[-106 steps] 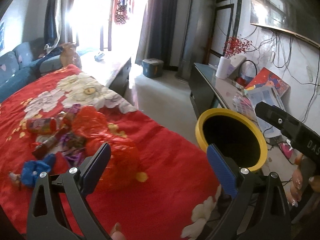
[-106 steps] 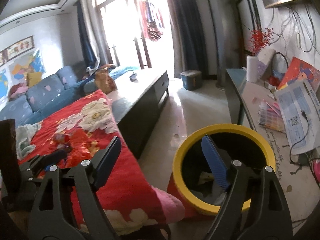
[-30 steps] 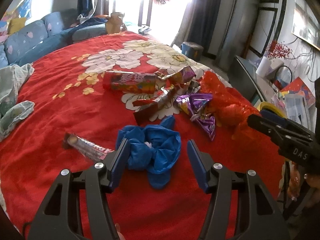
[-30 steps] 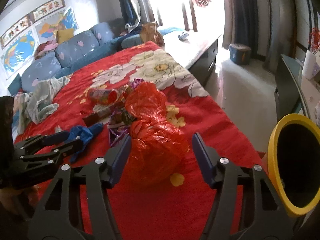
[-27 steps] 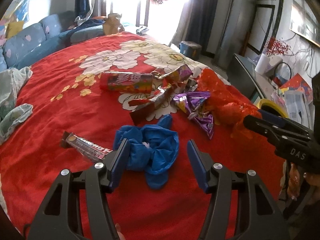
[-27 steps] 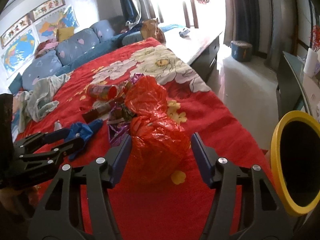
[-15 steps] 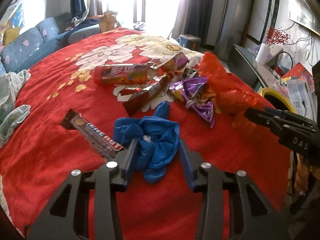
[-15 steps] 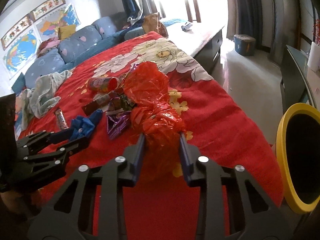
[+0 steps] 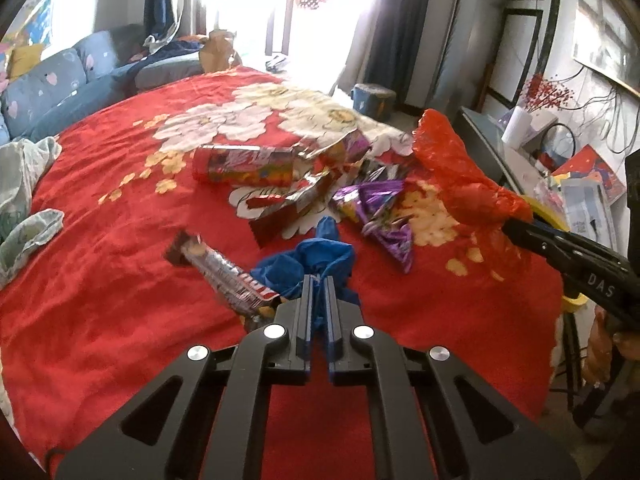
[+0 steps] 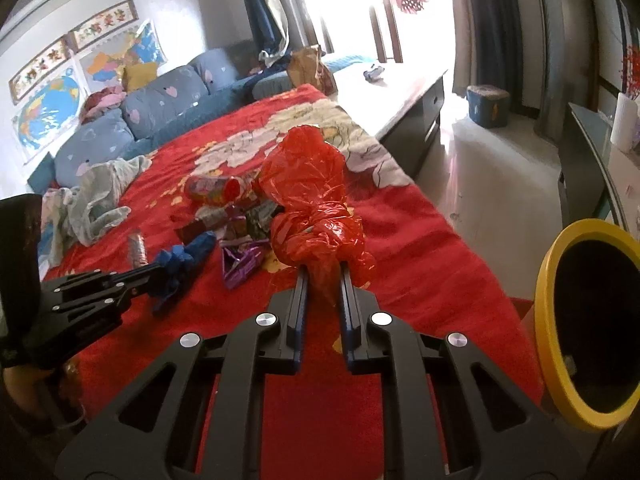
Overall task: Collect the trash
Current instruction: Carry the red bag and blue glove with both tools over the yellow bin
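Trash lies on a bed with a red flowered cover. My left gripper is shut on a crumpled blue glove, also seen in the right wrist view. My right gripper is shut on a red plastic bag, which rises at the right of the left wrist view. A candy bar wrapper lies just left of the glove. Beyond are a red snack can, a foil wrapper and a purple wrapper.
A yellow-rimmed bin stands off the bed's right side. Pale clothes lie at the bed's left edge. A blue sofa runs behind the bed. A dark side table with papers stands at the right.
Both grippers have gone from open to shut: the left on the blue glove, the right on the red bag. The red bag is bunched up and stands taller.
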{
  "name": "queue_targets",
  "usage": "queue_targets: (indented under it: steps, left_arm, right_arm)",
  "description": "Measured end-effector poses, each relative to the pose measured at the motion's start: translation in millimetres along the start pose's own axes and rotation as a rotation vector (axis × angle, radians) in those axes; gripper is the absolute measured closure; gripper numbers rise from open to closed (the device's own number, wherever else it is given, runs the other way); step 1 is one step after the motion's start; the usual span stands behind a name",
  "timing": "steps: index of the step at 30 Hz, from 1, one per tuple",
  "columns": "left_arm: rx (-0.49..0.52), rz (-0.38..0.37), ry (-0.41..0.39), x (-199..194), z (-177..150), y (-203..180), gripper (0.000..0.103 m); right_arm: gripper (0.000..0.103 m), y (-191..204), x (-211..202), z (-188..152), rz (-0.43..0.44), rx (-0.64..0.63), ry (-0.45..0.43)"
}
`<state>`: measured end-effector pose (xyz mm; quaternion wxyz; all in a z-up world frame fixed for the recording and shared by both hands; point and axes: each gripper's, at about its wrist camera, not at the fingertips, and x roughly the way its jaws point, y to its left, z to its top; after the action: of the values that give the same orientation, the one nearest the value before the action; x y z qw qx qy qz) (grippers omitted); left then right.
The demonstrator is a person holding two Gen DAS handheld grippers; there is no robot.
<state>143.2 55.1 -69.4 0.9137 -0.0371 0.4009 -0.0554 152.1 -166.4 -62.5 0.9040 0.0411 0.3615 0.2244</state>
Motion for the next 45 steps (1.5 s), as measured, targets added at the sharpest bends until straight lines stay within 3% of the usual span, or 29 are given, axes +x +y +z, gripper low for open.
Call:
queue_targets:
  steps: [23,45]
  left_arm:
    - [0.019,-0.098,-0.108,-52.4,18.6,-33.1,0.099]
    - [0.054,-0.179,-0.131,-66.7,23.0,-74.0,0.099]
  right_arm:
    - [0.094,4.9,-46.8,3.9,0.024,-0.045,-0.073]
    - [0.094,-20.3,-79.7,4.5,-0.021,-0.01,-0.129]
